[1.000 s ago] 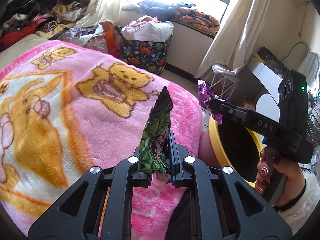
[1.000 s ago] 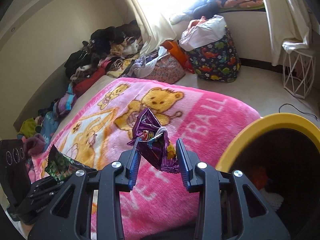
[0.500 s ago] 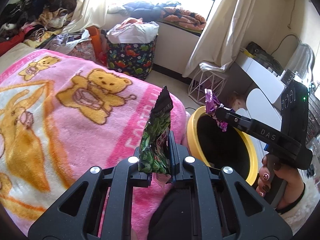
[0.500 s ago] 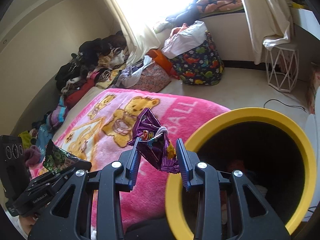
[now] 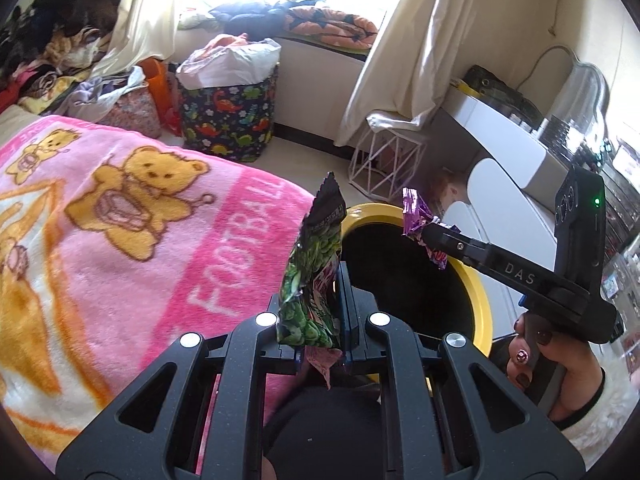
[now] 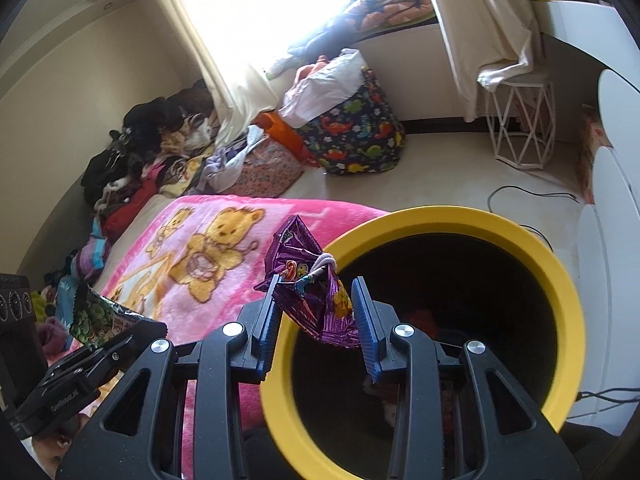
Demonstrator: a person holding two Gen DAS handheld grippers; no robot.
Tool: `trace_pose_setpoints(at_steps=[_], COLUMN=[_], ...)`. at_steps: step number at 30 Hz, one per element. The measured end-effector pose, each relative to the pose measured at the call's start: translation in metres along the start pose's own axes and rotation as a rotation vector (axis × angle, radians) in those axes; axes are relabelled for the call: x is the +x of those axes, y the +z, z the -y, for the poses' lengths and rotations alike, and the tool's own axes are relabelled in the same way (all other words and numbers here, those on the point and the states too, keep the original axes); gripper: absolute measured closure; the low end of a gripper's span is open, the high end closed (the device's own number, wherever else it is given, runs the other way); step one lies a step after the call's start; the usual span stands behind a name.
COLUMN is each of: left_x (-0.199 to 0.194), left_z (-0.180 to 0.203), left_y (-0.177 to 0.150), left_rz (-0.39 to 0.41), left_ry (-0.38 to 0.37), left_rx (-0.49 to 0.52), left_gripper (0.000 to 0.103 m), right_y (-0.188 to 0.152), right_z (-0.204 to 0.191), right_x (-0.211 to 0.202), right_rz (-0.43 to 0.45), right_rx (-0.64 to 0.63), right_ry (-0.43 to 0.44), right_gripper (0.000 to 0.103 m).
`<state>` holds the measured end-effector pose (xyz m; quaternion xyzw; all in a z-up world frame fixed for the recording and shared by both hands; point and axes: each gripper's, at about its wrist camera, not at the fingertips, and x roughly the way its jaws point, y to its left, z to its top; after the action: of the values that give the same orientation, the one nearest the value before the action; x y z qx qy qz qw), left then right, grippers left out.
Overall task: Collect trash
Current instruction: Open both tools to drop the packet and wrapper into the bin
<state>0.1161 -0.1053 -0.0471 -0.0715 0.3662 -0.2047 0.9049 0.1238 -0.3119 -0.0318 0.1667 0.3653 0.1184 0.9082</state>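
Across the left wrist view, the left gripper [image 5: 318, 316] had its black fingers [image 5: 347, 304] closed on a crinkled green foil snack packet [image 5: 310, 280], which stood upright between them above the edge of a pink plush blanket with yellow bear prints [image 5: 120, 240] covering the bed. Just beyond the packet sat a round bin with a yellow rim and dark inside [image 5: 478, 300]. To the right, a hand with dark painted nails [image 5: 560, 376] held the right gripper [image 5: 430, 238], which pinched a crumpled purple foil wrapper [image 5: 416, 220] over the far side of the bin's opening. A dinosaur-print fabric basket [image 5: 228, 120] stood on the floor near the window.

From the right wrist view, the right gripper [image 6: 318, 316] had its blue-padded fingers [image 6: 266, 328] closed against the purple wrapper [image 6: 316, 296], held over the near-left rim of the yellow bin [image 6: 560, 300]. Some red and pale items lay deep inside. At lower left, the left gripper [image 6: 136, 330] clamped the green packet [image 6: 96, 320] above the blanket [image 6: 200, 260].
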Motion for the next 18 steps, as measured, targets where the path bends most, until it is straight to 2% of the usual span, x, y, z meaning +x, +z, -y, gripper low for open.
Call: trace_pose_setpoints(at_steps=[9, 18], left_x=[0.032, 0.077], left_z=[0.031, 0.048], left_y=[-0.003, -0.011], left_rz=[-0.059, -0.165], left_ry=[-0.043, -0.084], left_rx=[0.056, 0.085], left_gripper=[0.095, 0.094], right_y=[-0.005, -0.016], right_z=[0.034, 0.064], right_x=[-0.016, -0.020], right_rz=[0.002, -0.032], right_rx=[0.082, 0.176], right_ry=[-0.074, -0.115], right_gripper=[0.069, 0.065])
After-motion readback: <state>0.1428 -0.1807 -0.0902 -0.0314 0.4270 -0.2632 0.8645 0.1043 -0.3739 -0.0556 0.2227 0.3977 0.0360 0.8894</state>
